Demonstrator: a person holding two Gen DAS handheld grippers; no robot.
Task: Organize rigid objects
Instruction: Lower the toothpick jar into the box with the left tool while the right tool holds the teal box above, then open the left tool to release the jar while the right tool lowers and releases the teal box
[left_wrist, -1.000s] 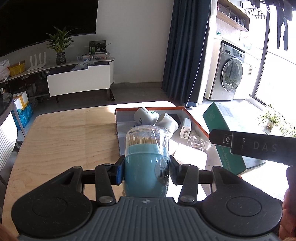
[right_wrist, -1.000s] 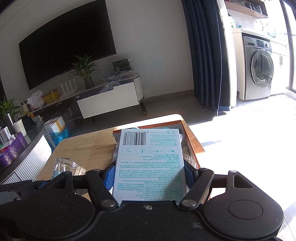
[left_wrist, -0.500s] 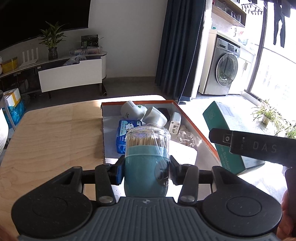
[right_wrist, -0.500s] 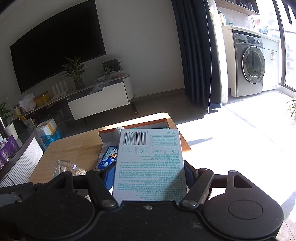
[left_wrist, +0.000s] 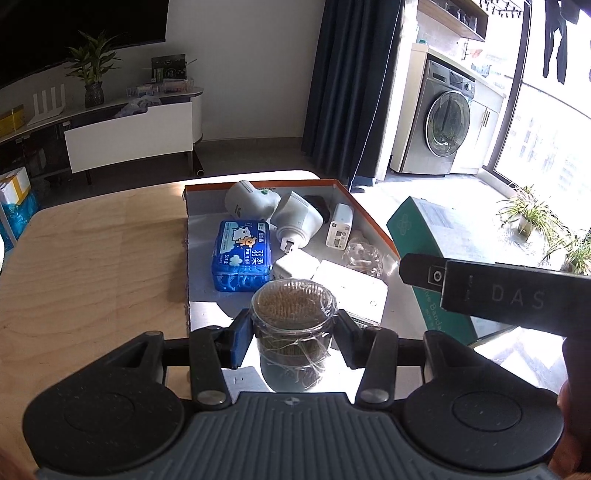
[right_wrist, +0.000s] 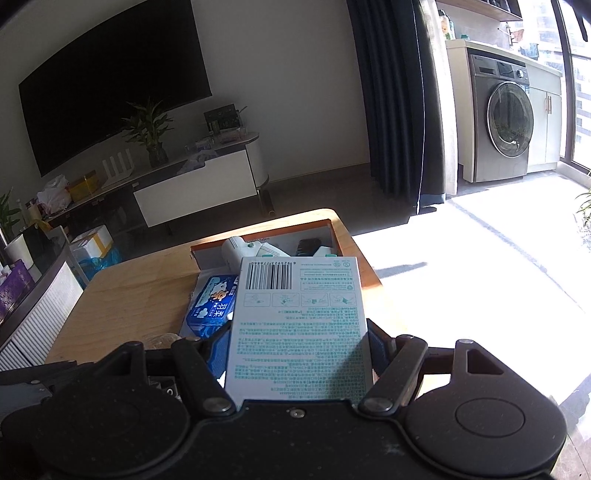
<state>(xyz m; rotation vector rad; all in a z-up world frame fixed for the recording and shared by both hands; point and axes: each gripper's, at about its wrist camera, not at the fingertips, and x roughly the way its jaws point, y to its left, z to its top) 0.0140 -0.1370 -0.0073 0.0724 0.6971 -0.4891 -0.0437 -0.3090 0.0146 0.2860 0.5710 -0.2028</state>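
Blue-padded left gripper (left_wrist: 294, 334) clamps the toothpick jar (left_wrist: 293, 334) upright over the tray (left_wrist: 373, 218); right gripper (right_wrist: 297, 345) pinches the bandage box (right_wrist: 297, 325), awaiting placement.

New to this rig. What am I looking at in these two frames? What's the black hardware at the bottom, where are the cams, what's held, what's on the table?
There is no robot here. A person holds a two-finger gripper in each hand, and each gripper carries a fisheye camera looking forward along its fingers. The black hardware at the bottom of each frame is that gripper's own body.

In the left wrist view, the left gripper is shut on a toothpick jar, wrapped in clear plastic.

In the right wrist view, the right gripper is shut on a white box with a barcode and green print.

A wooden table carries an orange-rimmed tray. In it lie a blue tissue pack, two white cup-like things on their sides, a small white charger and a few other small items.

The bar marked DAS at the right of the left view appears to be part of the other gripper.
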